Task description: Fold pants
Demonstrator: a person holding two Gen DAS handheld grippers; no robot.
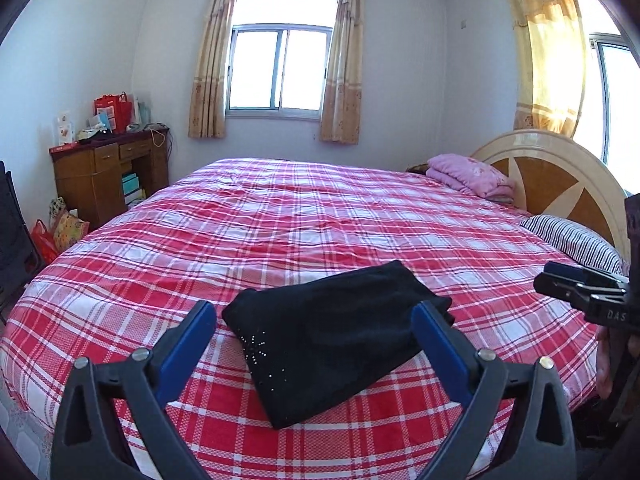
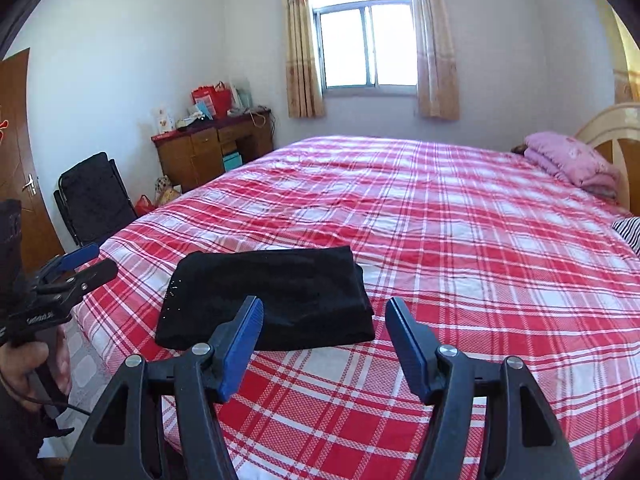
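Lying folded into a compact dark bundle, the black pants are seen on the near part of a bed covered by a red and white plaid bedspread, close to its near edge. A scatter of small shiny studs is visible on the bundle's left end.

In the left wrist view, the left gripper is held above the bundle with its blue-padded fingers spread wide; nothing is pinched, and the pants are framed between them without being touched. The right gripper is likewise held clear of the cloth, its fingers parted and empty, the bundle lying just beyond its left finger. Each gripper is glimpsed at the edge of the other's view, carried by a hand.

At the far right, a folded pink blanket and a striped pillow are set against a cream and brown headboard. At the far left, a wooden desk loaded with boxes and a red bag is placed against the wall, and a curtained window is seen behind the bed.
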